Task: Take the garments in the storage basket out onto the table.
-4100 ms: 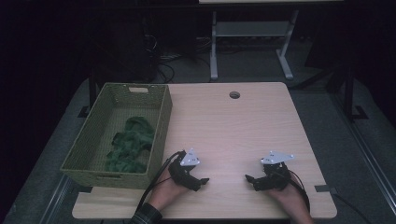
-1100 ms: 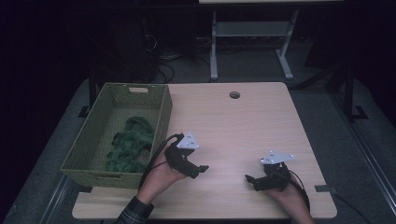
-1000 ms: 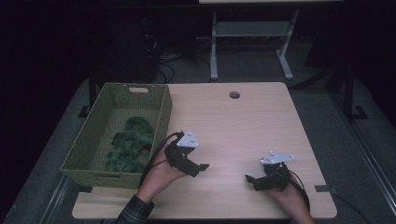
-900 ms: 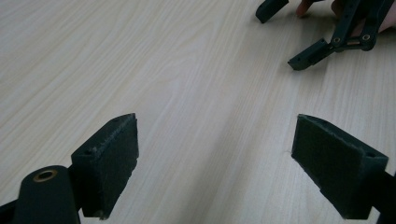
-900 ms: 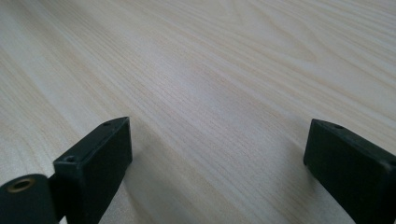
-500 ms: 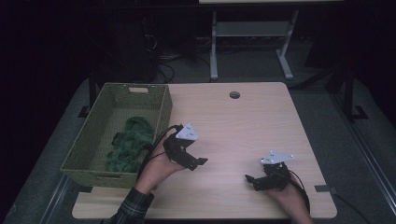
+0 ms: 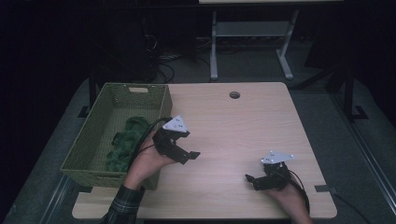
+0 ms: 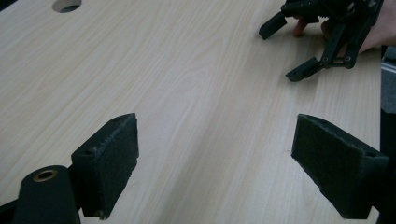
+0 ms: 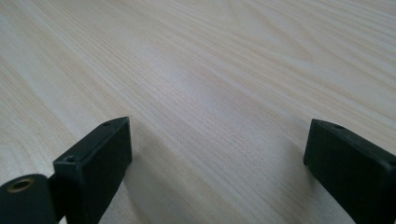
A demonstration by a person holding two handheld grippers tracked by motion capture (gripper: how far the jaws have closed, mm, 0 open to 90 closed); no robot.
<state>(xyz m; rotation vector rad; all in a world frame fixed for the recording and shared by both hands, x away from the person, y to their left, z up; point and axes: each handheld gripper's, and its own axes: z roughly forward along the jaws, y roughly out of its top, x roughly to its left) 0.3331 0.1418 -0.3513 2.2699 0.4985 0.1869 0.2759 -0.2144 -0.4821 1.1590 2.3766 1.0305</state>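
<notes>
My left gripper (image 7: 189, 156) is held above the wooden table (image 7: 243, 130), just right of a woven olive basket (image 7: 93, 126). Its jaws stand open and point right, with nothing between them. In the left gripper view the left gripper (image 8: 219, 158) hovers over bare wood, its foam pads (image 8: 107, 163) wide apart. A crumpled green cloth (image 7: 123, 142) lies inside the basket. My right gripper (image 7: 251, 182) rests near the table's front right edge, open and empty, and it also appears in the left gripper view (image 8: 322, 32). The right gripper (image 9: 219, 154) looks along bare tabletop.
A round cable hole (image 7: 234, 94) sits near the table's far edge, also seen as the hole (image 8: 65, 5) in the left gripper view. Behind the table stands a metal frame (image 7: 247, 42) on a dark floor with cables.
My left gripper has risen from the table's front edge and moved away from the person, closer to the basket's right wall. The right gripper has stayed put.
</notes>
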